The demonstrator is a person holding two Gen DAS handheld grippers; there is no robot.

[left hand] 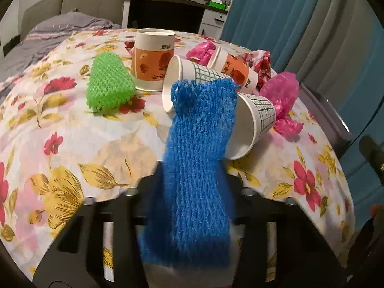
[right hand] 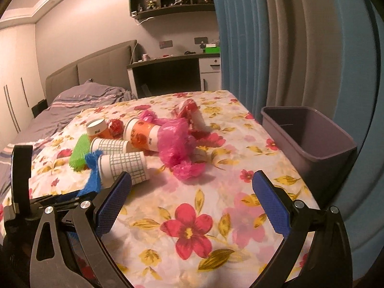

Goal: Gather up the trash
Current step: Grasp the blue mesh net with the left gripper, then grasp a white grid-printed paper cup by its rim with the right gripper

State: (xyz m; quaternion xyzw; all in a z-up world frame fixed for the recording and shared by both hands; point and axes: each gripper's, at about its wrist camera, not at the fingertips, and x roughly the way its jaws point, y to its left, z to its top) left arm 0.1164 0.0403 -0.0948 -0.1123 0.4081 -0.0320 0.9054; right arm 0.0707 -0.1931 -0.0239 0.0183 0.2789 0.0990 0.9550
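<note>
A: Where is the blue foam net sleeve [left hand: 199, 158] now?

B: It is pinched by the jaws of the left gripper [left hand: 192, 206], which are pressed on its lower end. It is held up in front of the checked paper cups [left hand: 254, 124] on the flowery desk [left hand: 72, 144]. The jaws of the right gripper [right hand: 192, 206] are spread wide, and nothing is held there.

A: What could go wrong?

B: The net is soft and floppy. If only a thin edge is pinched, it could be dropped on the way to the grey plastic bin [right hand: 309, 139]. The cups could also be bumped by the hanging end and rolled off. The bin could be missed, because it is well apart, past the desk edge.
</note>
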